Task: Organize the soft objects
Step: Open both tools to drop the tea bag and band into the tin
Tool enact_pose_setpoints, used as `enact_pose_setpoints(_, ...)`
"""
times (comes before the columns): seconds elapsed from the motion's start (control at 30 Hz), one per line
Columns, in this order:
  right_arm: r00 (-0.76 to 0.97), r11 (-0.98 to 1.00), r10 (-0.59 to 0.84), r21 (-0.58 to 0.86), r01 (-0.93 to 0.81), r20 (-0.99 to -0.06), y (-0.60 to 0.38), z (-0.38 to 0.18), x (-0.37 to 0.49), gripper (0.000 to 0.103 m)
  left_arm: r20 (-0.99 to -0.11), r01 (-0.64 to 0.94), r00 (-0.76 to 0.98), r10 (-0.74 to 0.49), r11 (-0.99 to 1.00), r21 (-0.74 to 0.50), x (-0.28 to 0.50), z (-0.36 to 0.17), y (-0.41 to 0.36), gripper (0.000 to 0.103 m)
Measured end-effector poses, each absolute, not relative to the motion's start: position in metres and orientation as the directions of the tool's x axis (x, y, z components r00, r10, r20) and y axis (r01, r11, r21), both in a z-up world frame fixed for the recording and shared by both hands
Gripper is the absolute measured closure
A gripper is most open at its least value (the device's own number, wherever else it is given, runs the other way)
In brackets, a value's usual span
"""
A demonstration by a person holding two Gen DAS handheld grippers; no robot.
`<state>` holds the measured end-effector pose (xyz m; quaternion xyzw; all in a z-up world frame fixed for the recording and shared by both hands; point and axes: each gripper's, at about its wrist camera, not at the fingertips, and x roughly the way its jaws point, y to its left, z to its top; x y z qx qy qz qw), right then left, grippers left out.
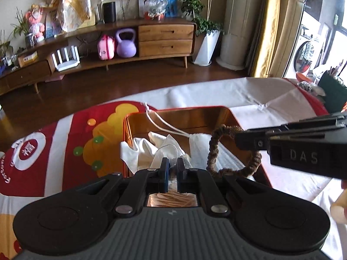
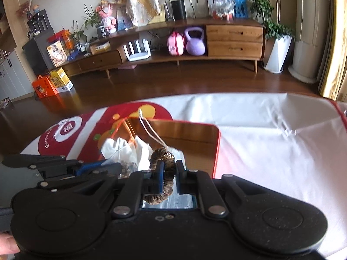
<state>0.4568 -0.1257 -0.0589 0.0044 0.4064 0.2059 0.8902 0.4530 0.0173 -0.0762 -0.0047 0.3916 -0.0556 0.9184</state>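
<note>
A red tin box (image 1: 180, 110) with a gold inside stands on the table; it also shows in the right wrist view (image 2: 216, 143). In it lie white cloths (image 1: 147, 149) and a white drawstring pouch (image 1: 199, 145). My right gripper (image 2: 169, 173) is shut on a brown braided hair tie (image 2: 162, 158) and holds it over the box. The left wrist view shows the hair tie (image 1: 213, 149) hanging from the right gripper (image 1: 245, 138). My left gripper (image 1: 172, 169) is shut on a small clear packet (image 1: 173, 164) above the cloths.
The table wears a white cloth (image 2: 271, 134) with a red and orange print (image 1: 71, 138). A wooden TV cabinet (image 2: 234, 39) stands across the dark wood floor. A dark green object (image 1: 334, 91) sits at the table's far right.
</note>
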Motion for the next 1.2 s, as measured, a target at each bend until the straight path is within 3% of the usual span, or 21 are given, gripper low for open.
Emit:
enact_pose_setpoints(0.47, 0.551, 0.921, 0.315, 0.108, -0.374, -0.773, -0.119, -0.093, 0.462, 0.093, -0.752, 0.101, 0.651, -0.099, 0.994, -0.043, 0.464, -0.112, 0.014, 0.096)
enact_pose_setpoints(0.6, 0.548, 0.923, 0.316, 0.117, -0.367, -0.775, -0.12, -0.092, 0.461, 0.084, -0.758, 0.098, 0.646, -0.09, 0.995, -0.035, 0.464, -0.114, 0.014, 0.096)
enact_pose_setpoints(0.9, 0.57, 0.917, 0.319, 0.093, -0.389, -0.757, -0.12, -0.078, 0.452, 0.082, -0.767, 0.073, 0.634, -0.097, 0.995, -0.066, 0.459, -0.104, 0.014, 0.096)
enact_pose_setpoints(1.2, 0.573, 0.906, 0.365, 0.14, -0.399, -0.733, -0.135, -0.054, 0.437, 0.069, -0.749, 0.057, 0.653, -0.114, 0.993, -0.101, 0.442, -0.081, 0.016, 0.094)
